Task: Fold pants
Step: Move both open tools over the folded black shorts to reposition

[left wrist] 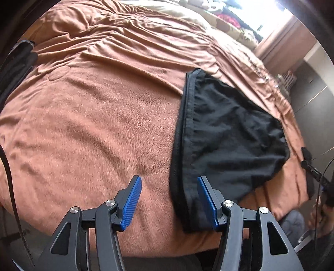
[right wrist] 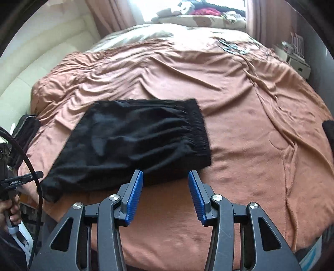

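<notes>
The black pants lie folded into a compact stack on the brown blanket, waistband edge toward the left in the left wrist view. My left gripper is open and empty, just above the near waistband corner. In the right wrist view the folded pants lie ahead and left, with the gathered waistband on their right side. My right gripper is open and empty, just short of the pants' near edge. The left gripper and the hand holding it show at that view's left edge.
The brown blanket covers a wide wrinkled bed. Pillows and piled clothes sit at the far end by a bright window. A dark bag lies at the bed's left edge. A shelf unit stands at far right.
</notes>
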{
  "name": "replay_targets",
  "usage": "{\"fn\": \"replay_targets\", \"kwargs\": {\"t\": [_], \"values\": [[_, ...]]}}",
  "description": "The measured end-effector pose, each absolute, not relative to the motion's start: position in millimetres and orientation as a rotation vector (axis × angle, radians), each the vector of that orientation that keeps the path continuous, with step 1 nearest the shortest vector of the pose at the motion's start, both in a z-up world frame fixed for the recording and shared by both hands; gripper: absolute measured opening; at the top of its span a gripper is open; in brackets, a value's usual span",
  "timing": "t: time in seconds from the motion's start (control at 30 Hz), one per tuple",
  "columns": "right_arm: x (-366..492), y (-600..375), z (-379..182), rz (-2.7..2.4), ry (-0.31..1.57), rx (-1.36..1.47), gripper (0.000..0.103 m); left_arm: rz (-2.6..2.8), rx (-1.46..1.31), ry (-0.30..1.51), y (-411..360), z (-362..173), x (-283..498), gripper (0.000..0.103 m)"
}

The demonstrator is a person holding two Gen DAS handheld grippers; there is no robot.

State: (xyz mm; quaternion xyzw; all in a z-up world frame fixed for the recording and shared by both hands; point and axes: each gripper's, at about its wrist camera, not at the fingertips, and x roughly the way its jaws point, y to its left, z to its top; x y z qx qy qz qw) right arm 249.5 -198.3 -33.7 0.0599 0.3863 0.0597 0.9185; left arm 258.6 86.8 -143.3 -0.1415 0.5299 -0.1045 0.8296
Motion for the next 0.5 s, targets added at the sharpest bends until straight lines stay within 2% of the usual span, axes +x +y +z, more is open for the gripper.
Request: {"fn": "replay_targets", "kwargs": {"t": [0.17, 0.33, 0.5], "values": [[231, -185, -38, 0.080, 0.783, 0.119, 0.043, -0.269, -0.388, 1.094, 89, -137, 243, 0.061], [218, -167, -37, 0.065, 0.749, 0.057, 0.043, -0.302, -0.467, 1.062, 91, -133, 227, 0.072], [216, -155, -41, 0.124, 0.729, 0.056, 0.043, -0.349, -0.562, 1.074, 98, -141, 222, 0.076]]}}
